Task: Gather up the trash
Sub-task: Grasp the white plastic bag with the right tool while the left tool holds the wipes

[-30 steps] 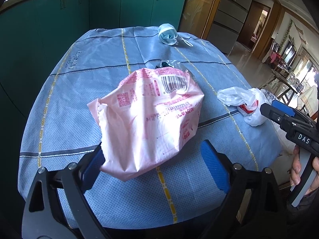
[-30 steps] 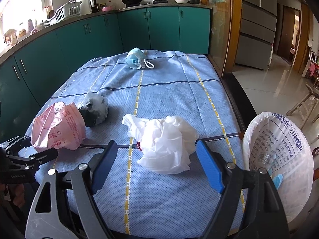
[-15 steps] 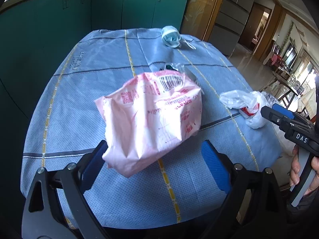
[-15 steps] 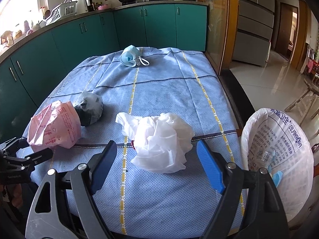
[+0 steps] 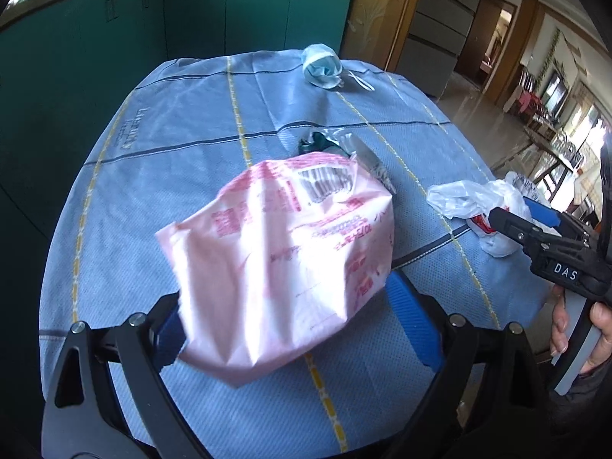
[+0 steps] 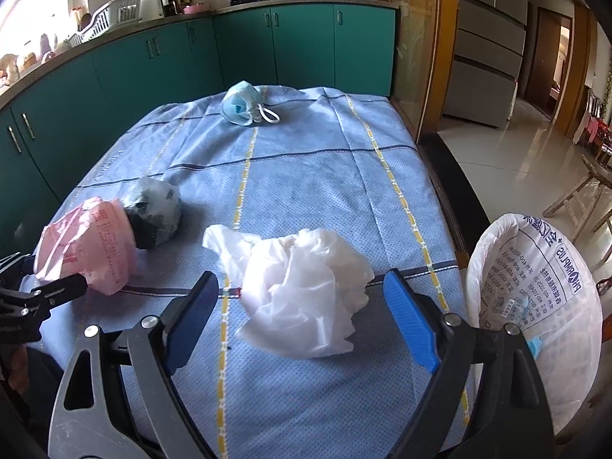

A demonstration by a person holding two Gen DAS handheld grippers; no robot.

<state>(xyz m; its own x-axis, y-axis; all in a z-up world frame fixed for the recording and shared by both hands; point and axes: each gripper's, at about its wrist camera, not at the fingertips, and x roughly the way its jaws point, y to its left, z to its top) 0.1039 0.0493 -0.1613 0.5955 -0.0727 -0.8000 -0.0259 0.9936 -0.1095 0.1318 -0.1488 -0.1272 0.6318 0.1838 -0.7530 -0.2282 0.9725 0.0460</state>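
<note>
Trash pickup, grasp stage: left gripper (image 5: 285,308) spread wide around the near end of a pink printed wrapper (image 5: 283,252), blue pads to either side, nothing clamped yet as far as can be judged. Right gripper (image 6: 302,315) likewise open, straddling the near part of a crumpled white plastic bag (image 6: 302,298) lying on the blue tablecloth (image 6: 306,176).

Pink wrapper at the near left of the cloth, between the left pads and seemingly touching the left-hand one, though blurred; contact on the right-hand pad impossible to confirm. Just behind it, a dark item in clear film (image 6: 158,210), touching or nearly touching the wrapper's far end. White bag near centre, between the right pads, apparently clear of both. Blue face mask (image 6: 243,109) at the far end of the cloth, well apart from both tools. White sack-lined bin (image 6: 535,306) off the right edge of the table, just beside the right gripper, mouth open toward the camera.

Judged to be early in the job: every visible scrap on the table, only a few bits visible inside the bin liner. Next move likely a squeeze on each handle to pinch the soft plastic, then a lift and a swing right toward the bin. Worth watching: thin film liable to slip or trail from the pads, and the wrapper possibly dragging its dark neighbour along when raised.
</note>
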